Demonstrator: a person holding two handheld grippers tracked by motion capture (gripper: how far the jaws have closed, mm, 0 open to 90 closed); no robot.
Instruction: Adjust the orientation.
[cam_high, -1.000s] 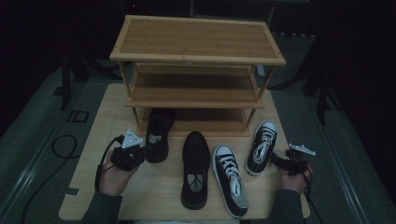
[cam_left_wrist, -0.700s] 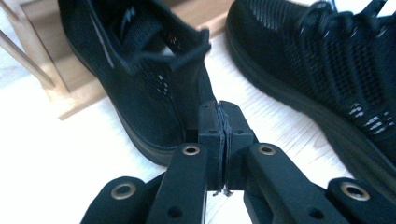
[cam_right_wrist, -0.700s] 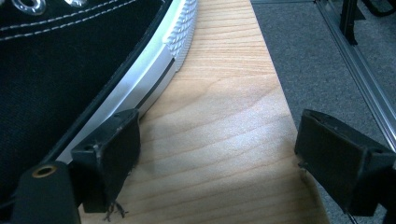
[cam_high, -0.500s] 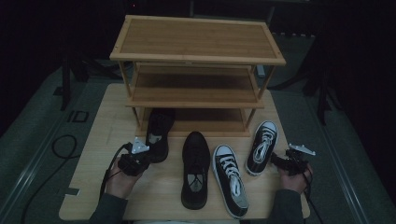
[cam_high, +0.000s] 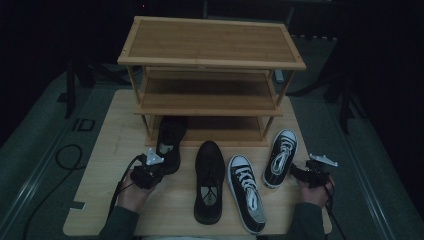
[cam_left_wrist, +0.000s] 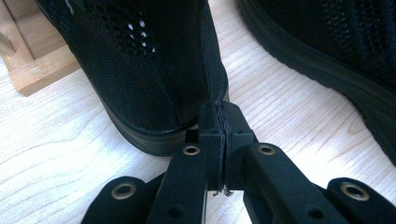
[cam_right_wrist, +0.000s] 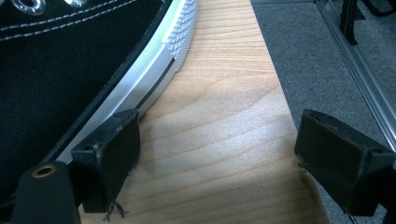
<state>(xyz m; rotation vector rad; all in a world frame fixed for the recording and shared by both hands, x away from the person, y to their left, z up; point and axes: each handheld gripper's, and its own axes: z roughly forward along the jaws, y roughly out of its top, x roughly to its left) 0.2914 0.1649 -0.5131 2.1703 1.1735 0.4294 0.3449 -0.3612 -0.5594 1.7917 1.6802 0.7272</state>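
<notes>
**Now pinching the heel of the mesh shoe**

Down at the near left foot of the three-tier bamboo shoe rack (cam_high: 210, 65), the left gripper (cam_left_wrist: 219, 135) has its two black jaws pressed together on the thin back edge of the heel collar of a black mesh slip-on shoe (cam_high: 169, 144). That shoe lies on the pale wooden table (cam_high: 110, 150) with its toe tucked under the rack's lowest shelf and its heel pointing away from the rack. Just right of it, in front of the rack, lies a second black mesh shoe (cam_high: 209, 180). Further right of the rack's front sit two black canvas sneakers with white laces and white rubber soles: one (cam_high: 246, 199) angled beside the second mesh shoe, the other (cam_high: 280, 157) near the rack's right foot. The right gripper (cam_right_wrist: 215, 154) rests with its jaws spread wide, the left jaw touching the white sole of that sneaker (cam_right_wrist: 135, 79), bare tabletop between them.
</notes>
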